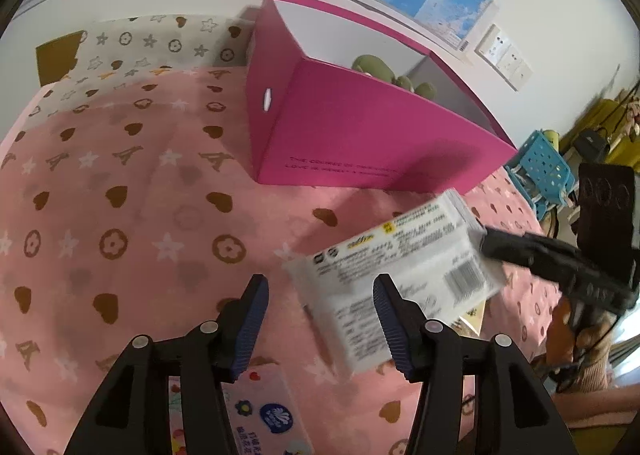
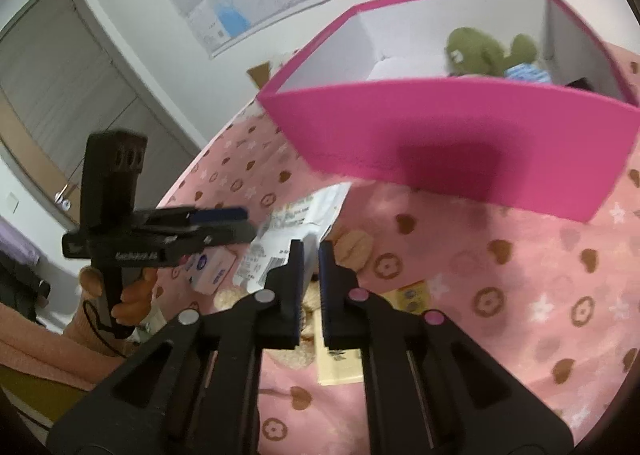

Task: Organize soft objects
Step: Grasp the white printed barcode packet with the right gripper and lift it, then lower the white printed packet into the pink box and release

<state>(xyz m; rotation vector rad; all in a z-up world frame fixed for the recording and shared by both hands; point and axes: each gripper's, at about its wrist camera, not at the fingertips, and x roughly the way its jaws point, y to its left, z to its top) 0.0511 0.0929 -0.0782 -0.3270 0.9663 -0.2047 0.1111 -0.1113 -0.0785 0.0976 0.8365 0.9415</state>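
Note:
My right gripper is shut on the end of a white tissue pack with a barcode, which hangs tilted above the pink bedspread. In the left wrist view the right gripper comes in from the right. My left gripper is open and holds nothing. A pink tissue pack lies on the bed under it. The white pack passes just beyond its right finger. The open magenta box stands behind, with a green plush toy inside.
Under the right gripper lie a beige plush toy and a flat yellow pack. A blue perforated basket stands off the bed to the right. A grey door is at the left, a map on the wall.

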